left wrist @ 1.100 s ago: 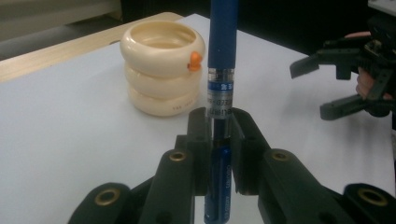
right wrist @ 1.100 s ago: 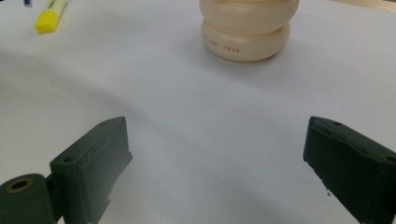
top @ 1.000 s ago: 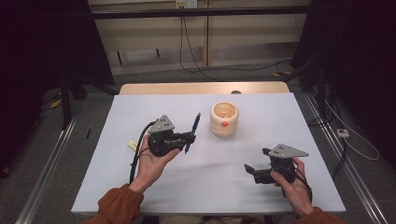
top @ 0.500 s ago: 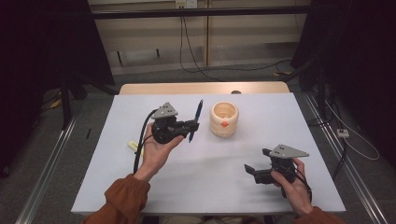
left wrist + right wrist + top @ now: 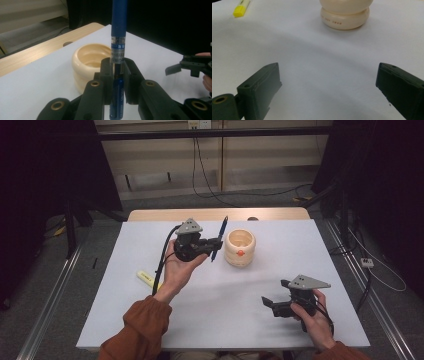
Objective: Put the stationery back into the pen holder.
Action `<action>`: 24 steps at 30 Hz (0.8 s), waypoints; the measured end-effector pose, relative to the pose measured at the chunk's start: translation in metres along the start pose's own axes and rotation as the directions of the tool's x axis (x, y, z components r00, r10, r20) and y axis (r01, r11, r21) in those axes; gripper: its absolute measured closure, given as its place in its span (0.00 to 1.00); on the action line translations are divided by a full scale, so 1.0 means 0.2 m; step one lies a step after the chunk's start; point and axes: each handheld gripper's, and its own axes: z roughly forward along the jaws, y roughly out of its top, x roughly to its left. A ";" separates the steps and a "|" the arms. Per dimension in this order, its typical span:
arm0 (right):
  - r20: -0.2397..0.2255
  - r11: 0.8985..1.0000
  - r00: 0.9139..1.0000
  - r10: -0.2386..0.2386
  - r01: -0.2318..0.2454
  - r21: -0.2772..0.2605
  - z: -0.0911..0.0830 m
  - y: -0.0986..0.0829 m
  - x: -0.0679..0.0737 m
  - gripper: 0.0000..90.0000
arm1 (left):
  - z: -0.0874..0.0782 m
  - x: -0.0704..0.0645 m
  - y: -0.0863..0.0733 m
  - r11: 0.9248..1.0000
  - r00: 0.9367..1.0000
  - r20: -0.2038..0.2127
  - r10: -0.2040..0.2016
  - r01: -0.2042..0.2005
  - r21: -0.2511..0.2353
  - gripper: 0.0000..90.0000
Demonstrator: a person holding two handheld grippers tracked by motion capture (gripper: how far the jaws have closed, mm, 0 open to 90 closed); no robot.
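My left gripper [image 5: 216, 243] is shut on a dark blue pen [image 5: 220, 236], held nearly upright above the table just left of a cream round pot [image 5: 239, 248]. In the left gripper view the pen [image 5: 118, 37] stands between the closed jaws, with the pot [image 5: 88, 61] and its open mouth right behind it. My right gripper [image 5: 268, 303] rests low near the table's front right, open and holding nothing. Its view looks across the white table toward the pot [image 5: 344, 15].
A yellow highlighter [image 5: 147, 278] lies on the white table [image 5: 235, 290] at the left, under my left forearm; it also lies at the far left in the right gripper view [image 5: 241, 8]. A wooden strip [image 5: 150, 215] runs along the table's far edge.
My left gripper has carried the pen up, farther from me and to the right, closer to the pot. The right gripper has stayed in place.
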 end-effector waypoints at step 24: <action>-0.007 1.000 1.000 0.001 0.000 0.018 0.01 -0.01 0.00 0.06 | 0.22 0.06 0.12 1.000 1.000 -0.007 -0.011 0.011 -0.024 0.89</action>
